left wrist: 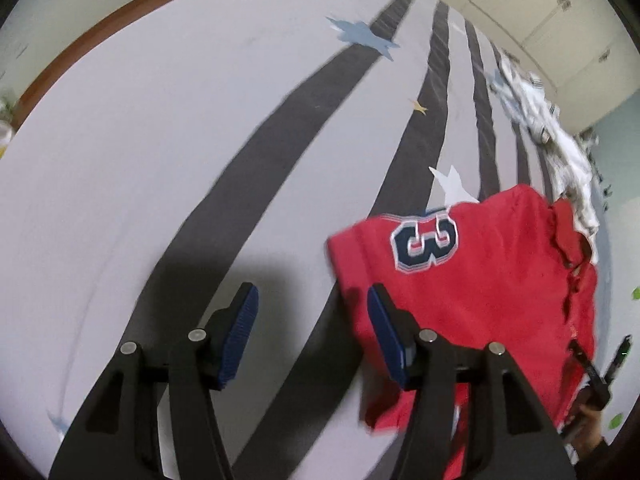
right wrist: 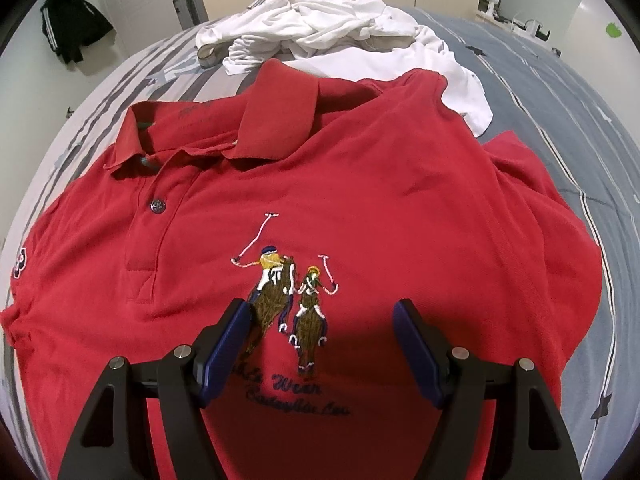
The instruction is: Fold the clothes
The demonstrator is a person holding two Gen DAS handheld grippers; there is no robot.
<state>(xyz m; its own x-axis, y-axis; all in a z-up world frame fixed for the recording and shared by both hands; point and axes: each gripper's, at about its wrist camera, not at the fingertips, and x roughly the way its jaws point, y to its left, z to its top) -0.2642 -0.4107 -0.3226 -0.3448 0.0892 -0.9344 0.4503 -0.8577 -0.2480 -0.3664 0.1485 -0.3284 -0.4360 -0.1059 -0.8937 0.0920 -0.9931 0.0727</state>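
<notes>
A red polo shirt (right wrist: 360, 184) lies front up on the striped bed sheet (right wrist: 560, 92), collar toward the far side, with embroidered polo riders on the chest. My right gripper (right wrist: 322, 320) hovers open just above that embroidery, nothing between its blue pads. In the left wrist view the shirt's sleeve (left wrist: 460, 280) with a navy number 3 patch lies spread to the right. My left gripper (left wrist: 312, 312) is open over the bare sheet beside the sleeve's edge, its right finger overlapping the sleeve in the picture, holding nothing.
A heap of white clothes (right wrist: 320, 32) lies on the bed beyond the red collar, also seen as white clothes (left wrist: 552, 136) in the left view. A black jacket (right wrist: 68, 28) hangs by a door. The grey and dark striped sheet (left wrist: 160, 160) stretches to the left, bounded by a wooden edge (left wrist: 100, 36).
</notes>
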